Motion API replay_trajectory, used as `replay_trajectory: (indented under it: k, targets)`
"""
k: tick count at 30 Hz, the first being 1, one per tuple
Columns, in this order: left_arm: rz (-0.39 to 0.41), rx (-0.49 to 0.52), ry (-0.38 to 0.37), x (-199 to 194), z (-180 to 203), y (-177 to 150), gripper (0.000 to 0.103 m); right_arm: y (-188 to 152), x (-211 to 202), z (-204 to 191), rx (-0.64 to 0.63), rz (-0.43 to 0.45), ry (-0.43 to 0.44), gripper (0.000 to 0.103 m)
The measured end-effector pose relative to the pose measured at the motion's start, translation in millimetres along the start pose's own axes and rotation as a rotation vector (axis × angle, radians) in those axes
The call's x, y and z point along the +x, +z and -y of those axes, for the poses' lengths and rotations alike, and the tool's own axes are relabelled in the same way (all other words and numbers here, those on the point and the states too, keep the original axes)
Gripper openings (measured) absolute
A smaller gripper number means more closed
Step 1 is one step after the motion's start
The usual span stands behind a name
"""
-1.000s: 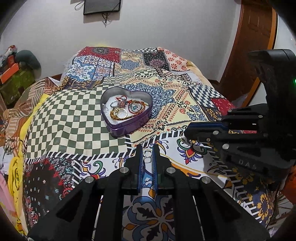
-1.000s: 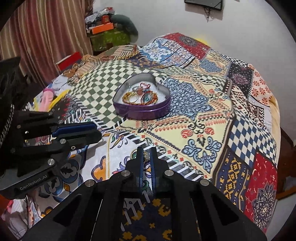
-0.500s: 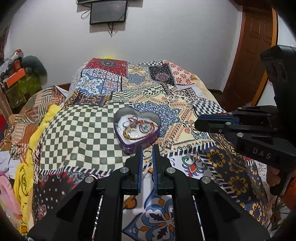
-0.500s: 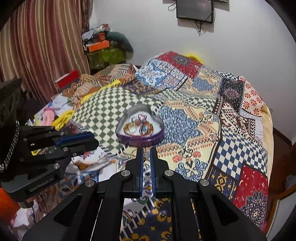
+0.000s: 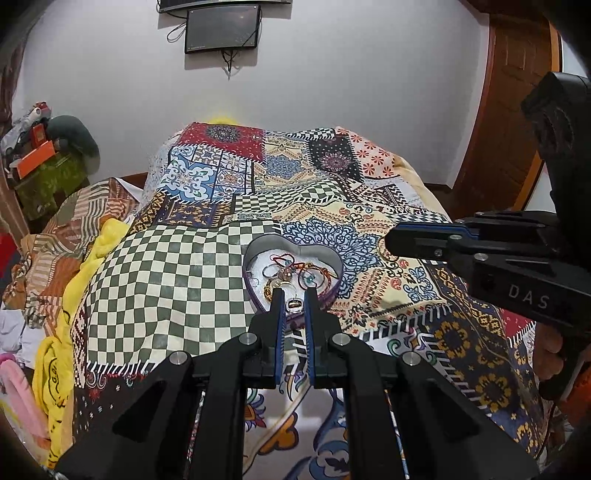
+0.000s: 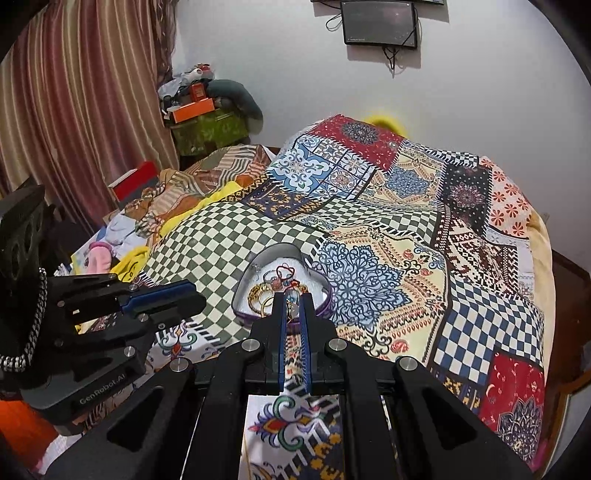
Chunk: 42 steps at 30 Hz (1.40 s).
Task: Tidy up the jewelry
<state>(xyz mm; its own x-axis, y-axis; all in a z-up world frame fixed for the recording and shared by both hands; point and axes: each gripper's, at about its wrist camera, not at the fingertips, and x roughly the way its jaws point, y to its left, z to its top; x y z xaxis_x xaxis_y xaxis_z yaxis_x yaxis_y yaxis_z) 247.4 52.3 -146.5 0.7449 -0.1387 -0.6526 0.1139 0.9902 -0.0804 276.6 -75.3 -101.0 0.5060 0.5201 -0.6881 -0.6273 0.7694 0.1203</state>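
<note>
One heart tin (image 5: 258, 248) on one bed (image 5: 184, 266), two claws (image 5: 294, 295) (image 6: 294, 301), one wall screen (image 5: 221, 27).

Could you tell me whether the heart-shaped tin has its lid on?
No, the heart-shaped tin sits open on the quilt, with bracelets visible inside.

Home bedroom: quilted bed (image 5: 207, 266), curtain (image 6: 74, 110).

The near rim of the heart-shaped tin (image 5: 258, 251) sits behind the left hand-held gripper (image 5: 294, 295); the small ring piece (image 5: 294, 305) between its fingers is too small to make out. In the right wrist view the right hand-held gripper (image 6: 293, 301) covers the tin's front edge, and the pale item (image 6: 294, 313) it pinches is blurred. The tangled jewelry (image 6: 275, 282) inside cannot be separated piece by piece.
</note>
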Motion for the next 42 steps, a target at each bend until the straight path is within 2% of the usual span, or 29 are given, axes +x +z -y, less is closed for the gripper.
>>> replay_trajectory:
  k: [21, 34, 42]
  targets:
    - [-0.084, -0.026, -0.029, 55.8, -12.1, 6.5, 0.008, 12.1, 60.5, 12.7, 0.028, -0.128, 0.04, 0.006]
    - [-0.105, -0.033, -0.056, 66.6, -13.9, 7.1, 0.008, 7.7, 80.9, 9.8, 0.013, -0.187, 0.058, 0.006]
    - [-0.097, -0.044, -0.038, 60.8, -15.3, 7.2, 0.008, 9.9, 76.6, 10.2, 0.012, -0.194, 0.046, 0.007]
